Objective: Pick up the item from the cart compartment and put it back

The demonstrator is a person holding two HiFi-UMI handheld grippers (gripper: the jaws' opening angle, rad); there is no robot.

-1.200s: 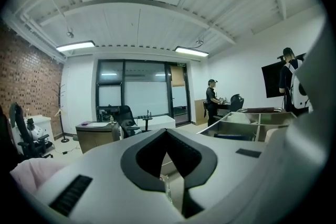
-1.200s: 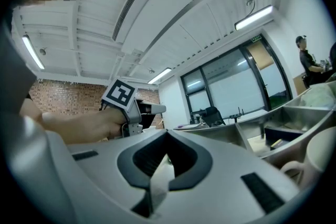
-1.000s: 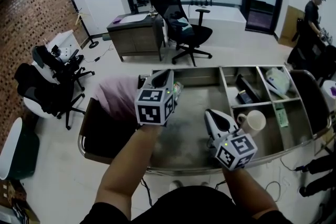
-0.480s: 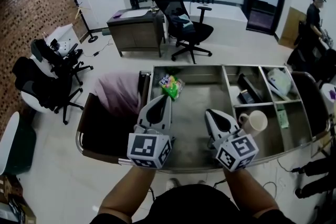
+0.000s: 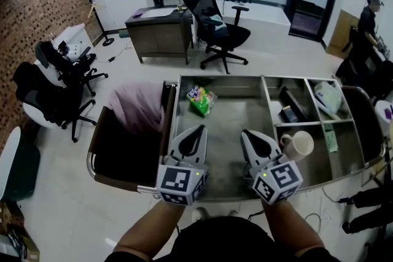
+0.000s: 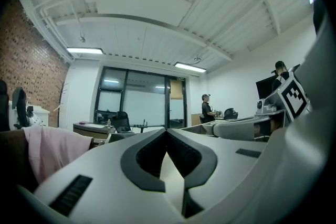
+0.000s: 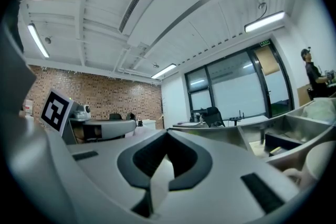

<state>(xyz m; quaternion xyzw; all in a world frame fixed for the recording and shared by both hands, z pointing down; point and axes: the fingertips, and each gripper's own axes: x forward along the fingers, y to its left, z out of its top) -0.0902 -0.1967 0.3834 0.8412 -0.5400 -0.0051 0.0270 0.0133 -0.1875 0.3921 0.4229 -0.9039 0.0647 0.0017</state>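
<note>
Both hand-held grippers are held side by side over the near part of the steel cart [image 5: 221, 80], as seen in the head view. The left gripper [image 5: 198, 130] is pressed fully together: in the left gripper view its jaws are seen meeting at the tips, and nothing is caught between them. The right gripper [image 5: 249, 134] is likewise closed, its jaws being shown tip to tip and empty in the right gripper view. Both are pointed away from the person, toward the far wall of the cart.

The snack packet [image 5: 201, 99], green with a paler printed end, is laid flat in the large compartment [image 5: 236, 116], close to its far wall and toward its left side. It is set well apart from both grippers, ahead of the left one, and is touched by neither.

A white mug [image 5: 299, 144] is placed in the near right compartment, just beside the right gripper; contact cannot be judged. A dark box [image 5: 288, 104] is lodged in the compartment behind it, and a white bag [image 5: 325, 95] in the one farther right. A pink cloth [image 5: 138, 108] is draped over the dark bin at the cart's left end. Beyond the cart, a desk [image 5: 161, 34], an office chair [image 5: 215, 27] and a person [image 5: 368, 15] are seen.
</note>
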